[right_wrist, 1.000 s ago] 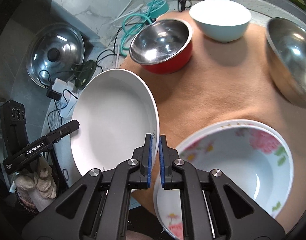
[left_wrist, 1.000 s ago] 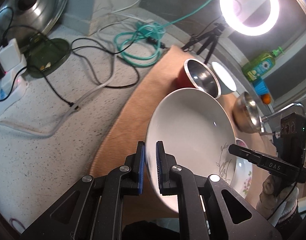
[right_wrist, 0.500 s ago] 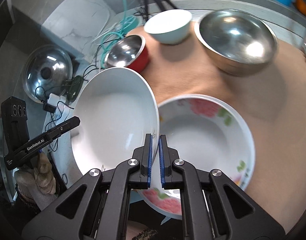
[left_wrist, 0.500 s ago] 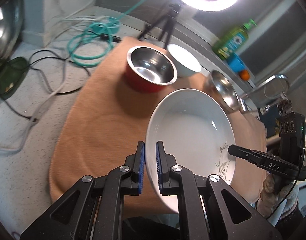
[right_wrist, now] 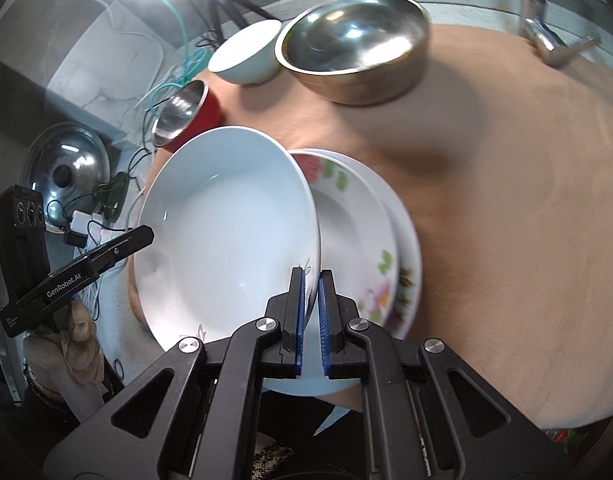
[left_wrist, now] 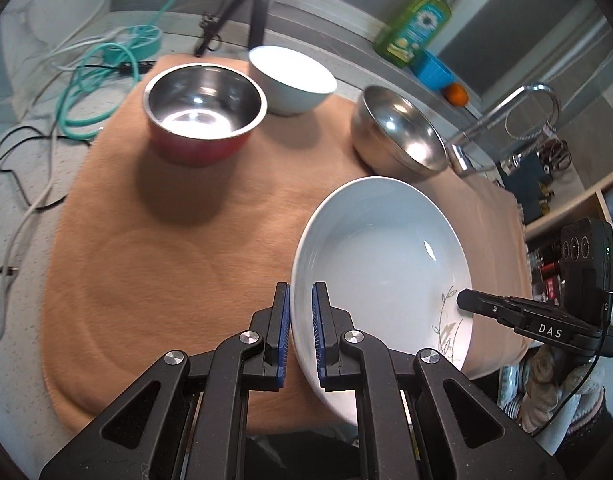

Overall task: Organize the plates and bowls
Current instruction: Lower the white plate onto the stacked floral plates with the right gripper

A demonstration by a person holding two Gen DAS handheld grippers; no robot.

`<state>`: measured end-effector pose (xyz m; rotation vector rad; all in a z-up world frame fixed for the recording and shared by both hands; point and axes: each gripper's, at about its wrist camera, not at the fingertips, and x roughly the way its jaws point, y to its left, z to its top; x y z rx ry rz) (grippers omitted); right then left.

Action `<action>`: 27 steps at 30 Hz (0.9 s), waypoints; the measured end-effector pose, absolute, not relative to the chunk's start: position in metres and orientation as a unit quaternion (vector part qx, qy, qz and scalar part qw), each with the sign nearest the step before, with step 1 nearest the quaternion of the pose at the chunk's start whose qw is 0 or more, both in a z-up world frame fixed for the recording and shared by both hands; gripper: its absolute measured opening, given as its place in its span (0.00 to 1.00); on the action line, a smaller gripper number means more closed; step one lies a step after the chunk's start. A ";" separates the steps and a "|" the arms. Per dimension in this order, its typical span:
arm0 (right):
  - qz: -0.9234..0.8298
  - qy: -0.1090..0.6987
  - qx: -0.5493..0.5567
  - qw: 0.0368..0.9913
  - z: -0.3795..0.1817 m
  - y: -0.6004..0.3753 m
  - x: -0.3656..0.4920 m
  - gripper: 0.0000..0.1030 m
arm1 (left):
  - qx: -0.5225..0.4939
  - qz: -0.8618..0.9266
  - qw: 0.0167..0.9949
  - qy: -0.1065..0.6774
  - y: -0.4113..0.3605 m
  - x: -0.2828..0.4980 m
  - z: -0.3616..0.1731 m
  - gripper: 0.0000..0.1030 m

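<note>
Gripping the white plate [left_wrist: 380, 256] by opposite rims — left tool [left_wrist: 302, 330] and right tool [right_wrist: 311, 312] both clamped on it, tilted over the floral plates [right_wrist: 370, 240] | red bowl [left_wrist: 202, 112], pale bowl [left_wrist: 292, 80], steel bowl [left_wrist: 402, 136] all empty on the cloth | tools read "DAS", "GenRobot.AI"

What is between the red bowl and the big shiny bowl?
The small white bowl sits between the red bowl and the big shiny bowl, set a little farther back. The left wrist view shows it best.
</note>
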<state>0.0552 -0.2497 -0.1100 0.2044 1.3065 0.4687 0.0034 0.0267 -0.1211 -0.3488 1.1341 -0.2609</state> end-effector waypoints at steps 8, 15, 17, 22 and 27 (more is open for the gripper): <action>0.198 0.606 0.101 0.764 -0.118 -0.269 0.053 0.06 | -0.151 -0.134 0.813 0.546 0.010 0.009 -0.130 0.09; 0.194 0.612 0.101 0.760 -0.124 -0.271 0.051 0.06 | -0.147 -0.133 0.810 0.552 0.005 0.011 -0.134 0.09; 0.194 0.612 0.100 0.760 -0.124 -0.271 0.051 0.06 | -0.147 -0.132 0.809 0.553 0.005 0.011 -0.135 0.09; 0.191 0.614 0.096 0.760 -0.126 -0.270 0.051 0.06 | -0.143 -0.133 0.808 0.556 0.002 0.013 -0.138 0.09; 0.187 0.616 0.096 0.759 -0.128 -0.271 0.052 0.06 | -0.140 -0.134 0.807 0.558 -0.001 0.014 -0.141 0.09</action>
